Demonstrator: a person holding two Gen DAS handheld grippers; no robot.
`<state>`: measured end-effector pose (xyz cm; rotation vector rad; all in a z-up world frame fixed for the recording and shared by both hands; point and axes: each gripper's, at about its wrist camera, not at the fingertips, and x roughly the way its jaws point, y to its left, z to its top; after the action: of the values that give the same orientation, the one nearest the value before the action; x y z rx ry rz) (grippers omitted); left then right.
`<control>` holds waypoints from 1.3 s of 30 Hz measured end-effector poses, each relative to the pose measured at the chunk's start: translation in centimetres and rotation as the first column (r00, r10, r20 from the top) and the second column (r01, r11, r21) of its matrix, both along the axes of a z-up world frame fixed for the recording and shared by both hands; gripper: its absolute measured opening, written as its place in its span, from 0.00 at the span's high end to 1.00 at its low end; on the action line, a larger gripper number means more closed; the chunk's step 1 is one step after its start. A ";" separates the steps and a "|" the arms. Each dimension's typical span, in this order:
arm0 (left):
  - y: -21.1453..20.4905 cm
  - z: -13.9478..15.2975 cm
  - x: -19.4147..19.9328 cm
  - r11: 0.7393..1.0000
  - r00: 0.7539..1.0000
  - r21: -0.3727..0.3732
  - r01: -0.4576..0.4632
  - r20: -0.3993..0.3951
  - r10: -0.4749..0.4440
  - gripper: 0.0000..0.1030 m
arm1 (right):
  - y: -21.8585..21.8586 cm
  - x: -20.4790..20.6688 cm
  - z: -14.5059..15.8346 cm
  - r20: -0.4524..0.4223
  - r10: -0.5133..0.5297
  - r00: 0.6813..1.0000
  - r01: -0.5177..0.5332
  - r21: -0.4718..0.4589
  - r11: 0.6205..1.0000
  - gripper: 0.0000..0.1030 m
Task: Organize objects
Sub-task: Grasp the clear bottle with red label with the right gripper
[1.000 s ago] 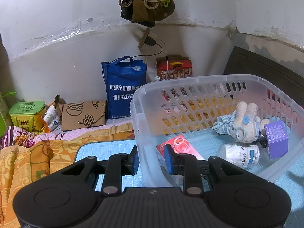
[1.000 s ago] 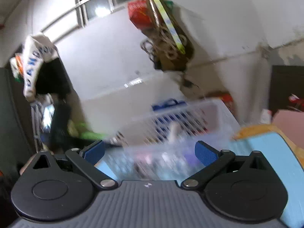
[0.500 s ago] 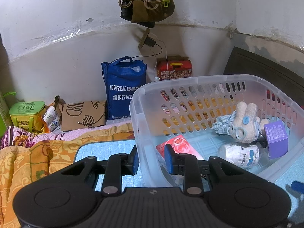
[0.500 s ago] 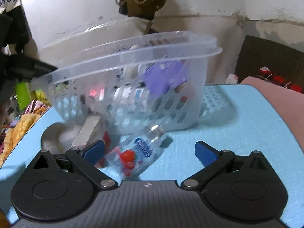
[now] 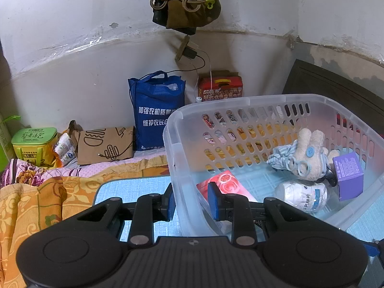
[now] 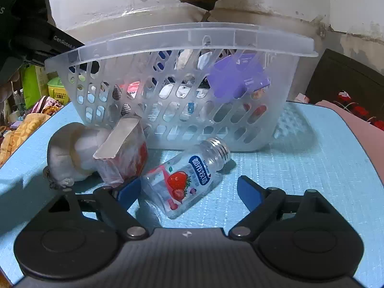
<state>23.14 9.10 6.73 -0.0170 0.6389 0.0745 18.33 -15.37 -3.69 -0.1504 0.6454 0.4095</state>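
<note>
My left gripper is shut on the near left wall of a clear plastic basket, one finger inside, one outside. In the basket lie a red packet, a white bottle, a plush rabbit and a purple box. My right gripper is open and low over the blue mat. A clear strawberry-label bottle lies on its side between the fingers. A small red-and-white carton and a grey plush toy lie to its left, in front of the basket.
A blue tote bag, a brown paper bag, a green box and a red tin stand along the back wall. Orange bedding lies left of the mat. A dark headboard stands at the right.
My right gripper has swung down from a blurred high view and moved close, so the strawberry bottle now lies between its open fingers. The left gripper and basket have not moved.
</note>
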 end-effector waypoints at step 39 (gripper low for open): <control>0.0 -0.1 -0.1 1.000 1.000 -0.004 -0.002 -0.002 0.002 0.68 | -1.3 -0.2 0.5 0.026 0.016 1.000 -0.017 0.046 0.999 0.23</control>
<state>23.04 9.13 6.60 -0.0216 0.6407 0.0749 18.09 -16.62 -3.16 -0.1173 0.6097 0.4378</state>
